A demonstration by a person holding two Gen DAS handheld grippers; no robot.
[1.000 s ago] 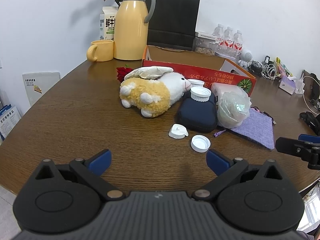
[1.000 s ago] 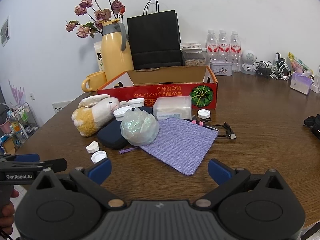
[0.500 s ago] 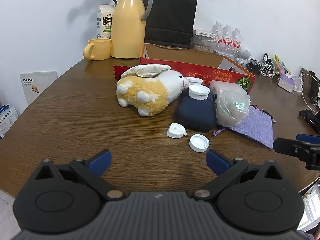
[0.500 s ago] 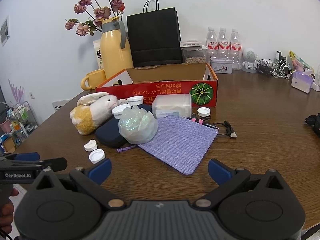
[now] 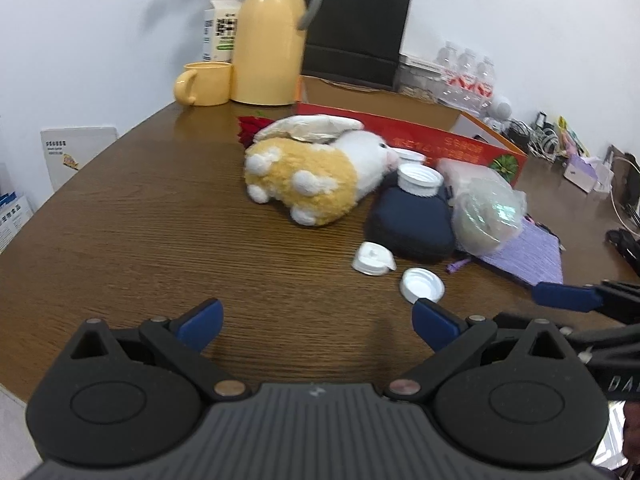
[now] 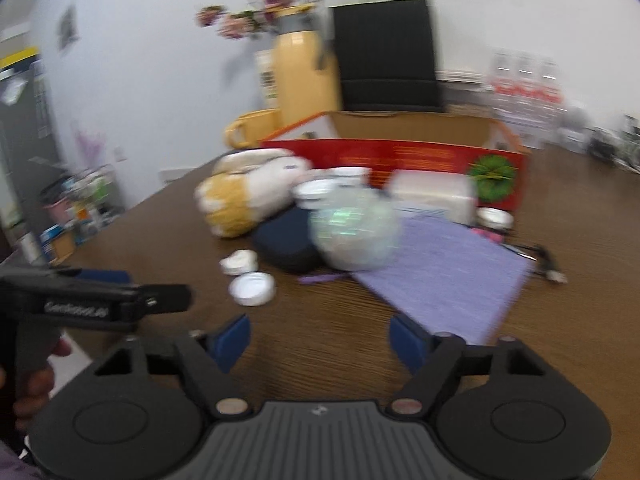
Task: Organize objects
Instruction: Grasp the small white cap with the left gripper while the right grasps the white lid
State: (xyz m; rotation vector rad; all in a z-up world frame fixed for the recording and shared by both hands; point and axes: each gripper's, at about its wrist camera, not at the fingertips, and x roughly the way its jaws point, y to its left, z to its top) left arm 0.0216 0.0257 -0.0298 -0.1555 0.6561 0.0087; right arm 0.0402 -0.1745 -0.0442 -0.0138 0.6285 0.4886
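Both grippers agape; fluffy plush rabbit, round ribbed cap.

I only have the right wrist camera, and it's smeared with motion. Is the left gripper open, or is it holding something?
Observer: Open. In the left wrist view the left gripper has its fingers spread, with only bare table between them.
Operator: What lies nearest to it?
Observer: A round white screw cap, open side up, just ahead of its right-hand finger.
Operator: Is anything hidden behind the plush?
Observer: Yes. A red rose lies behind the plush rabbit, near the corner of the red cardboard box.
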